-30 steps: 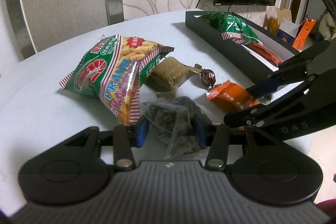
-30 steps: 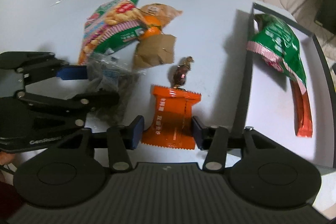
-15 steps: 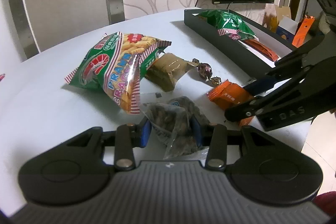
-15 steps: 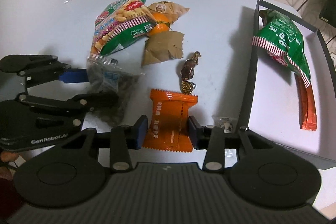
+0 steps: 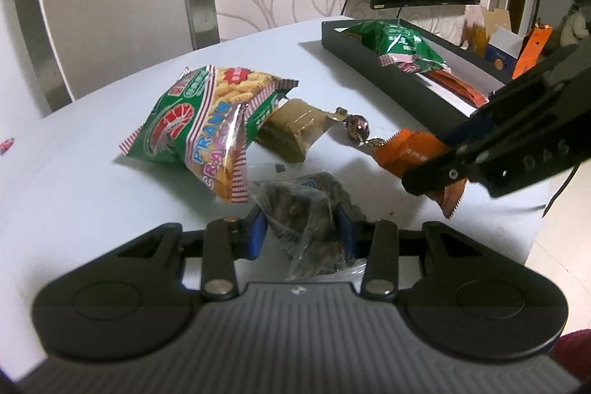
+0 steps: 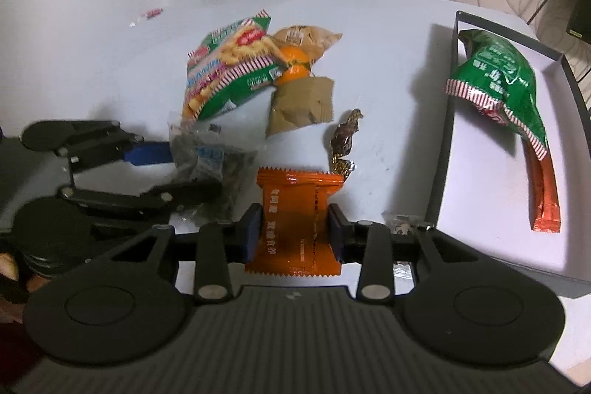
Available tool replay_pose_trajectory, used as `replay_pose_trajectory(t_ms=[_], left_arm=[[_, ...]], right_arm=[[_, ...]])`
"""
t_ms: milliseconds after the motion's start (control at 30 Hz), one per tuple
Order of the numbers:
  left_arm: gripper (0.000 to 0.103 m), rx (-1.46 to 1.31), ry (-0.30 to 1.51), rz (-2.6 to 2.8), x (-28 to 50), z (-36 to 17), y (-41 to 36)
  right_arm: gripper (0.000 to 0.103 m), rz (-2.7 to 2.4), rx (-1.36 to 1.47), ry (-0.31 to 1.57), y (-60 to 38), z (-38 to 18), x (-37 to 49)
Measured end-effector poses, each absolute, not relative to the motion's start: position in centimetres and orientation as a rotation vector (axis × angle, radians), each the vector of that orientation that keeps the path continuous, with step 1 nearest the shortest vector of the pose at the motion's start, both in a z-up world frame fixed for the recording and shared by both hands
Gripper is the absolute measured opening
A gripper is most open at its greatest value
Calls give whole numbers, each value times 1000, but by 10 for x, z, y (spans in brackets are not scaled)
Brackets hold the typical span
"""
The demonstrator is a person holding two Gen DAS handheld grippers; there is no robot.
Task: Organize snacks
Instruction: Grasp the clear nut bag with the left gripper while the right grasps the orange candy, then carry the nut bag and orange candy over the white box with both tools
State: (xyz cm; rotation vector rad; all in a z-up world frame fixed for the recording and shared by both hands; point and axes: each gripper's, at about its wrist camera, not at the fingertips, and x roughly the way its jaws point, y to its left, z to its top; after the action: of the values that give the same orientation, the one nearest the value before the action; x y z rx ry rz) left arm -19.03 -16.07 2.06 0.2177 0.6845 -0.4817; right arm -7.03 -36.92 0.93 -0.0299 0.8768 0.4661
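My left gripper (image 5: 299,233) is shut on a clear bag of dark snacks (image 5: 306,209), whose sides crumple against the blue pads. It lies low over the white table (image 5: 74,194). From the right wrist view, the same left gripper (image 6: 192,170) and bag (image 6: 210,161) appear at the left. My right gripper (image 6: 295,233) is closing, and its pads press both sides of an orange packet (image 6: 295,205). In the left wrist view the right gripper (image 5: 430,161) holds that orange packet (image 5: 410,150) tilted, one corner hanging down.
A prawn cracker bag (image 6: 229,69), an orange fruit (image 6: 291,65), a tan packet (image 6: 306,37), a brown packet (image 6: 299,106) and a wrapped candy (image 6: 343,139) lie mid-table. The black tray (image 6: 441,143) at the right holds a green bag (image 6: 498,76) and orange sticks (image 6: 545,198).
The right jaws have closed in onto the orange packet, which now tilts up off the table. The left jaws have narrowed slightly on the clear bag.
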Motion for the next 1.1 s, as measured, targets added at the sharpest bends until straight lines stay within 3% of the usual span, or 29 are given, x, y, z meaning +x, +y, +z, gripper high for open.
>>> replay_pose_trajectory(t_ms=[1100], left_arm=[[42, 224, 542, -587, -147, 71, -240]], right_arm=[[43, 330, 142, 749, -465, 58, -94]])
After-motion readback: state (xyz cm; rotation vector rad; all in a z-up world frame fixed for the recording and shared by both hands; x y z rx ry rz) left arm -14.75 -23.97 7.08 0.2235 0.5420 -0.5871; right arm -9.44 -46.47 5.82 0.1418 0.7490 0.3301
